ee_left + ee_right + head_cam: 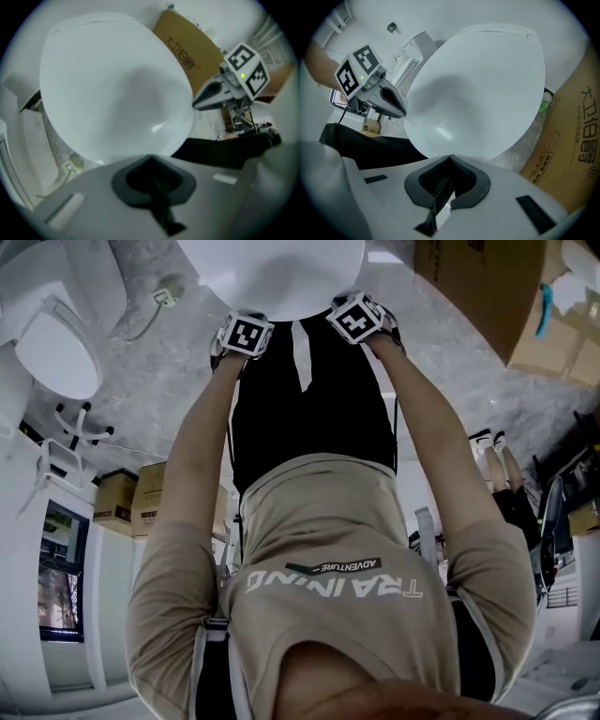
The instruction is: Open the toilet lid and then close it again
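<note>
The left gripper (151, 161) and right gripper (450, 160) each have their jaws pressed together on nothing. They sit side by side at the near front edge of the toilet lid (112, 84). The lid looks to be down, with its long axis running straight away from them, and both grippers seem equally near.

The mottled grey floor (159, 371) below me carries the white toilet (272, 273), a second toilet (56, 343) at left — and a cardboard box (478, 292) at right.
</note>
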